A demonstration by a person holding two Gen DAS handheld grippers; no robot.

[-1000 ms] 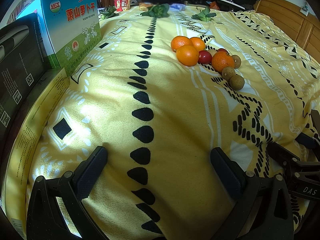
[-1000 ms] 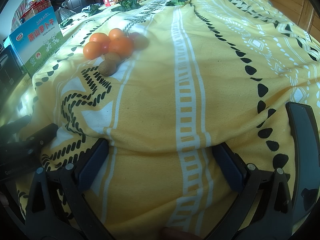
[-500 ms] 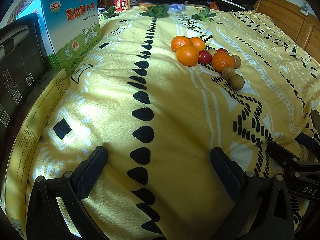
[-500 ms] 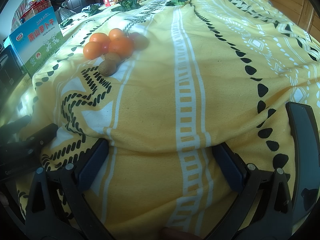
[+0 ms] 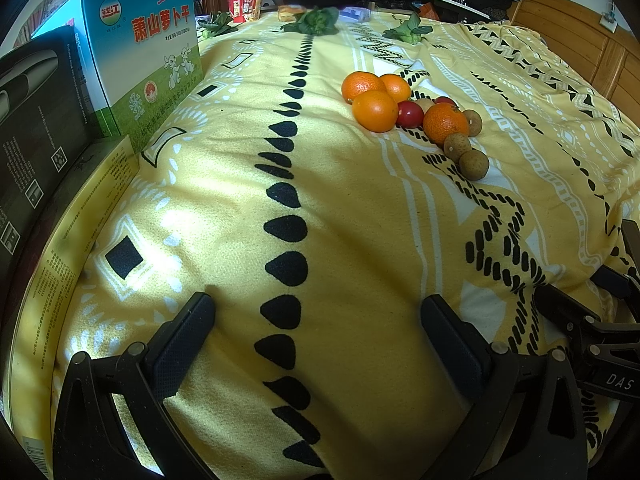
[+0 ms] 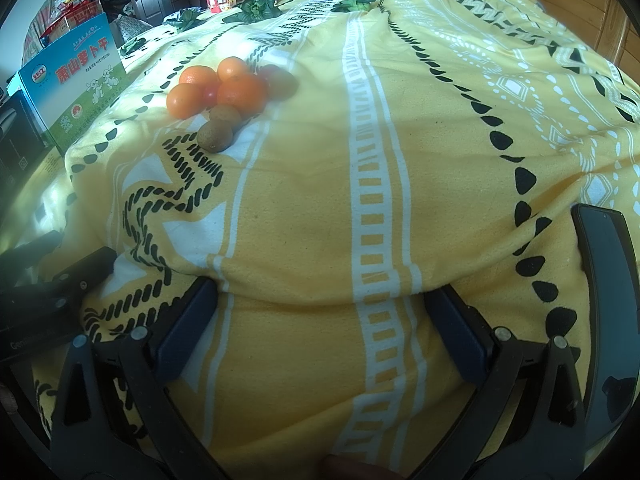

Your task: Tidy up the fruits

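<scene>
A cluster of fruit lies on a yellow patterned blanket [image 5: 360, 220]: several oranges [image 5: 374, 110], small red tomatoes [image 5: 409, 114] and brown kiwis [image 5: 473, 164]. In the right wrist view the same oranges [image 6: 241, 94] and kiwis [image 6: 215, 135] sit far ahead on the left. My left gripper [image 5: 316, 320] is open and empty, resting low near the blanket's front edge, well short of the fruit. My right gripper [image 6: 320, 308] is open and empty, also at the front edge; it shows in the left wrist view [image 5: 592, 320] at the right.
A blue and green carton [image 5: 148, 56] and a black box [image 5: 36, 120] stand at the left. Leafy greens [image 5: 316, 20], a red cup [image 5: 245, 8] and clutter lie at the far end. A wooden headboard [image 5: 580, 44] runs along the right.
</scene>
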